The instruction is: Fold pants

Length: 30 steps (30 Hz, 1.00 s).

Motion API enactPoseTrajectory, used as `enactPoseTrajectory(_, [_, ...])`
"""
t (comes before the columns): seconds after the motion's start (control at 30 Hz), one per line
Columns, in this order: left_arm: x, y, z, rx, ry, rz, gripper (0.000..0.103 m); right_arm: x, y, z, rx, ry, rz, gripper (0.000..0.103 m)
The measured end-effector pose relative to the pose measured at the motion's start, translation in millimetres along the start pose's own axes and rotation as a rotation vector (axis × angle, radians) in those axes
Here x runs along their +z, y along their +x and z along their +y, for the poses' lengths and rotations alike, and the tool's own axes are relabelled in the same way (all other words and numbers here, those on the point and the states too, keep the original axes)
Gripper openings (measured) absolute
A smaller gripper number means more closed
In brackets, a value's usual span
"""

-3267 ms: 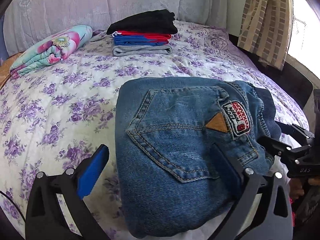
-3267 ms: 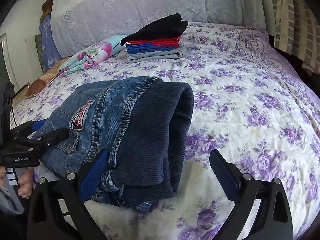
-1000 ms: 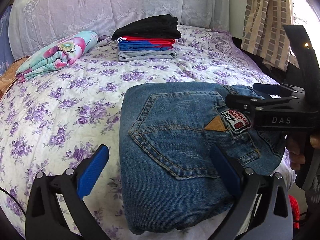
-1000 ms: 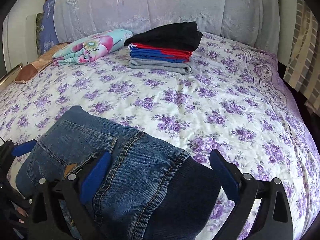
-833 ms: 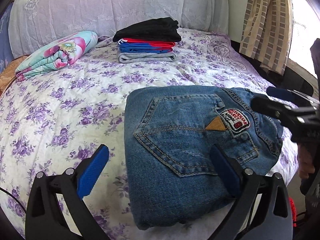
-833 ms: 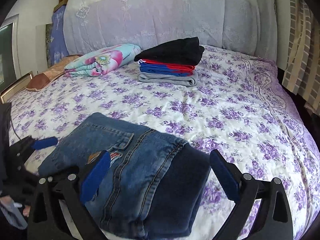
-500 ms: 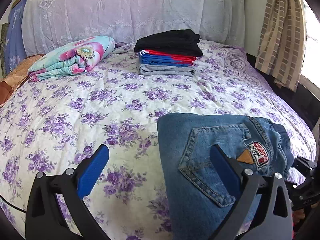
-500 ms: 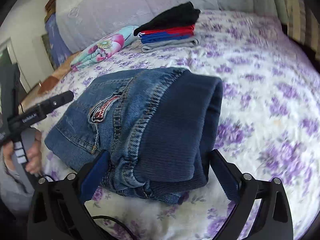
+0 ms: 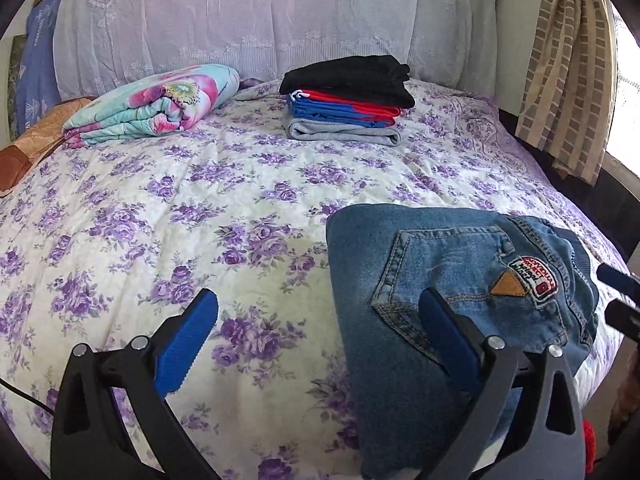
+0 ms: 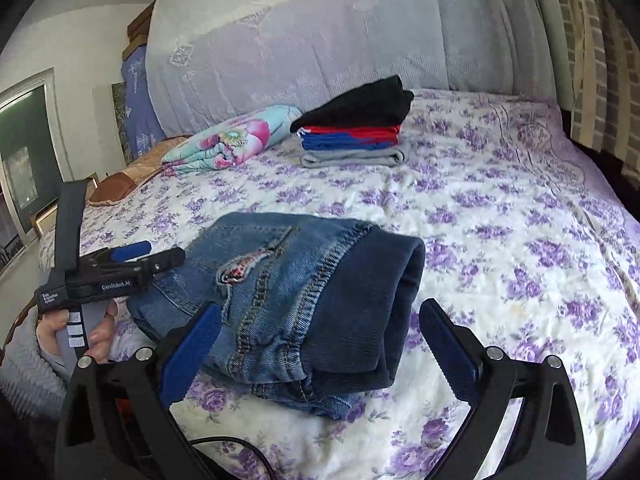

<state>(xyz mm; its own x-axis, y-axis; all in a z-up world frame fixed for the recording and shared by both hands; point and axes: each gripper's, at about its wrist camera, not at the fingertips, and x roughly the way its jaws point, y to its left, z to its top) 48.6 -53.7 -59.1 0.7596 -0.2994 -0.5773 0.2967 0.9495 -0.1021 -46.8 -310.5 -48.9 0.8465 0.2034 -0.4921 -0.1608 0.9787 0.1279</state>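
your folded jeans (image 9: 448, 304) lie at the bed's (image 9: 240, 208) near edge, at 4 o'clock of your left gripper (image 9: 320, 344) and 9 o'clock of your right gripper (image 10: 316, 340), both spread and empty, so a careless nudge could tip them off or unroll the dark waistband (image 10: 372, 300).

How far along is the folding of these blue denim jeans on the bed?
Done: the blue denim jeans lie as a compact folded bundle, back pocket up, on the purple floral bedspread. In hand: nothing; the left gripper and right gripper both have open jaws. Left, probably: moving the bundle onto the stack of folded clothes near the headboard.
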Motion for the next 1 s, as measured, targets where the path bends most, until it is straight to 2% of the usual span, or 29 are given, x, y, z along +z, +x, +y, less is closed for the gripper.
enactPoseTrajectory(0.1, [-4.5,-5.8,-2.0,0.004,0.02,0.0,0.098,3.6,3.5,5.4,0.075,-0.001,0.015,0.099])
enactPoseTrajectory(0.17, [-7.9,-5.5,-0.4,0.005,0.011,0.012,0.098,-0.2,15.0,13.3,0.087,-0.024,0.066,0.099])
enactPoseTrajectory(0.23, [-13.9,-1.8,3.2,-0.012,-0.019,0.036,0.098,-10.9,31.7,18.2,0.038,-0.075,0.144,0.099])
enactPoseTrajectory(0.27, [-16.9,-0.5,4.9,-0.027,-0.028,0.043,0.098,-15.4,36.0,19.6,0.014,-0.101,0.147,0.1])
enactPoseTrajectory(0.37, [-16.1,-6.7,8.0,-0.031,-0.045,0.046,0.098,-15.0,28.1,21.5,0.001,-0.129,0.137,0.099])
enactPoseTrajectory(0.47, [-5.9,-32.7,6.7,-0.046,-0.036,-0.015,0.098,-4.7,12.6,13.1,0.023,-0.095,0.094,0.099])
enactPoseTrajectory(0.57, [3.3,-57.8,-6.3,-0.083,-0.002,-0.084,0.098,18.9,4.2,4.6,0.067,-0.04,0.04,0.099])
enactPoseTrajectory(0.7, [5.1,-65.7,-38.8,-0.144,0.081,-0.092,0.098,58.4,14.4,4.5,0.134,0.047,0.014,0.099])
enactPoseTrajectory(0.83, [-6.1,-61.9,-64.8,-0.206,0.132,-0.081,0.098,82.3,49.8,16.9,0.195,0.095,0.111,0.099])
enactPoseTrajectory(0.93, [-19.3,-50.4,-88.6,-0.251,0.252,-0.049,0.098,85.0,84.5,26.5,0.224,0.097,0.243,0.099])
enactPoseTrajectory(1.0, [-33.6,-27.1,-101.0,-0.244,0.313,0.027,0.098,79.0,110.2,23.0,0.215,0.119,0.341,0.098])
